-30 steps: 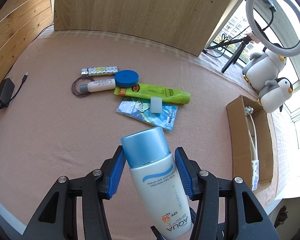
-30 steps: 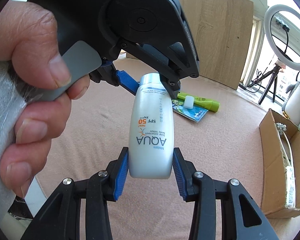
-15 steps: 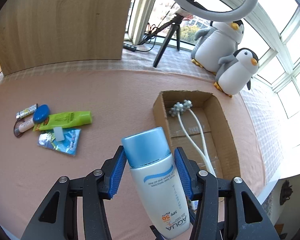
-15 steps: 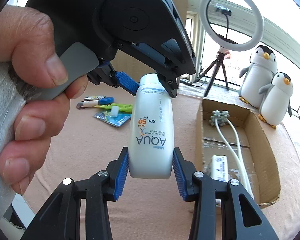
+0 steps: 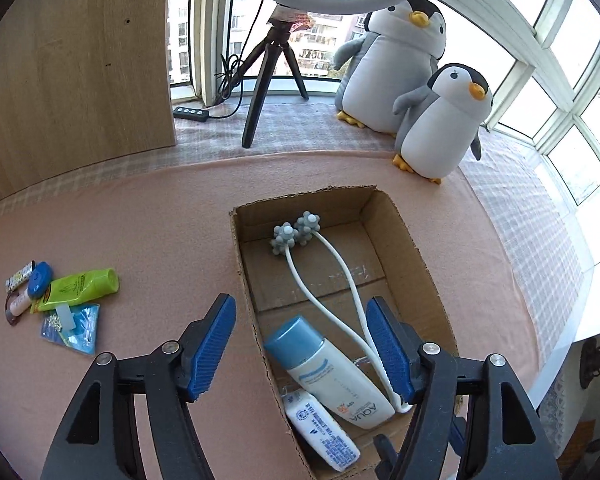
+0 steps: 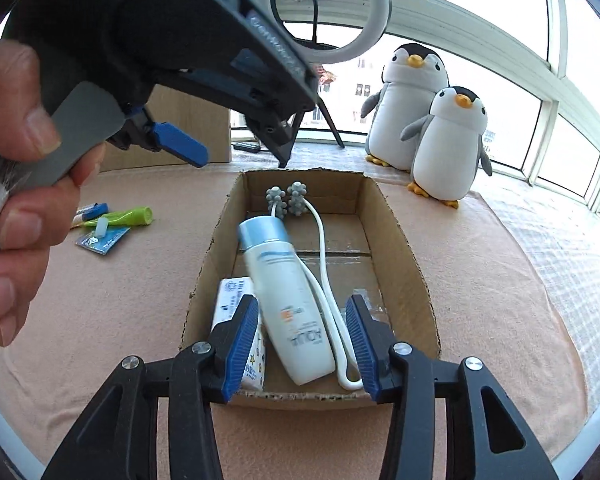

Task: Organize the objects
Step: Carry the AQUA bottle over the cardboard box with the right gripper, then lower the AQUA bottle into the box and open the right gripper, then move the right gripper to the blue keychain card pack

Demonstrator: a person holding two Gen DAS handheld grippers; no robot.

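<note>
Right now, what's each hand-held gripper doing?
Left hand-held gripper: open, holding nothing.
Right hand-held gripper: open, holding nothing; sunscreen bottle lies in the cardboard box.

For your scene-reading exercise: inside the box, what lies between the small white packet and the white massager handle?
The sunscreen bottle lies between the packet and the massager in the box, clearest in the right wrist view.

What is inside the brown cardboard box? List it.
Inside the brown cardboard box: a white sunscreen bottle with blue cap, a white looped massager, a small white carton. Anything beneath them is covered.
</note>
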